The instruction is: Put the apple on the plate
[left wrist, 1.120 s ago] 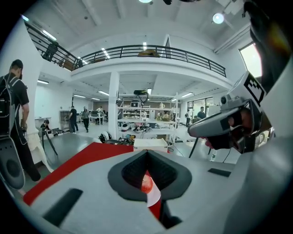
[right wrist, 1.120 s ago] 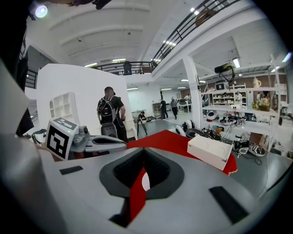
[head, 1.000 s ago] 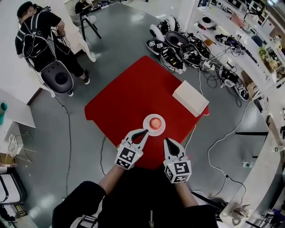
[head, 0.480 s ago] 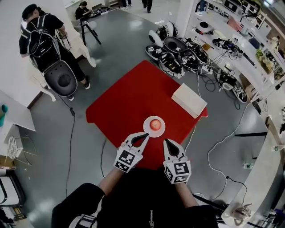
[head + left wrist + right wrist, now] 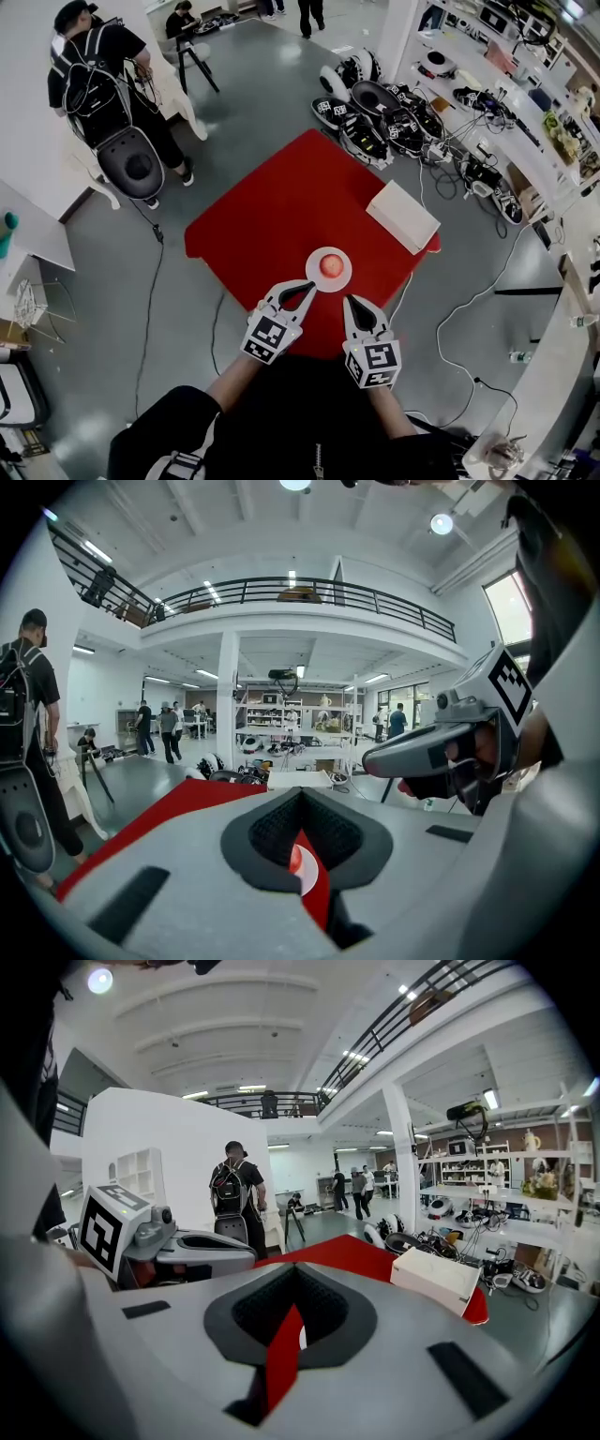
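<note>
A red apple sits on a small white plate near the front edge of the red table. My left gripper is shut and empty, its tip just left of the plate's near rim. My right gripper is also shut and empty, a little short of the plate on the right. In the left gripper view a sliver of the plate and apple shows through the slit of the closed jaws. In the right gripper view the slit shows mostly red table.
A white box lies at the table's right corner. Helmets, gear and cables litter the floor beyond the table. A person with a backpack stands at the far left by a chair. Grey floor surrounds the table.
Apple, plate and both grippers keep their places. Only the head view has drifted slightly, and the person at the far left has shifted a little.
</note>
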